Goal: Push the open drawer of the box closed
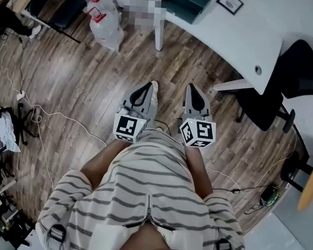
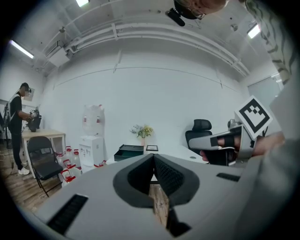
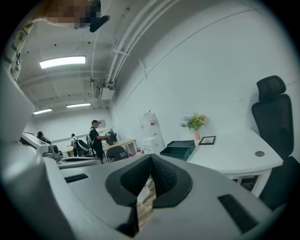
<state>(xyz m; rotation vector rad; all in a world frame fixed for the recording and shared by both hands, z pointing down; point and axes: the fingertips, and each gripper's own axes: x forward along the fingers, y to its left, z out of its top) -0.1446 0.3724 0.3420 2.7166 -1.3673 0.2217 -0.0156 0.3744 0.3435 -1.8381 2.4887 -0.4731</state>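
Note:
The dark green box [image 1: 187, 4] sits on the white desk [image 1: 243, 37] at the far side, its drawer standing out from the body. The box also shows small and distant in the left gripper view [image 2: 130, 151] and the right gripper view [image 3: 179, 149]. I hold both grippers side by side at waist height over the wooden floor, well short of the desk. The left gripper [image 1: 152, 85] is shut with nothing in it, its ribbed pads [image 2: 165, 174] meeting. The right gripper [image 1: 191, 87] is shut and holds nothing as well, pads [image 3: 159, 177] together.
A small picture frame [image 1: 229, 2] and a vase of flowers [image 3: 196, 123] stand on the desk by the box. A black office chair [image 1: 302, 70] is at the right. Cables [image 1: 50, 117] trail over the floor at the left. People stand at a far table [image 3: 96, 138].

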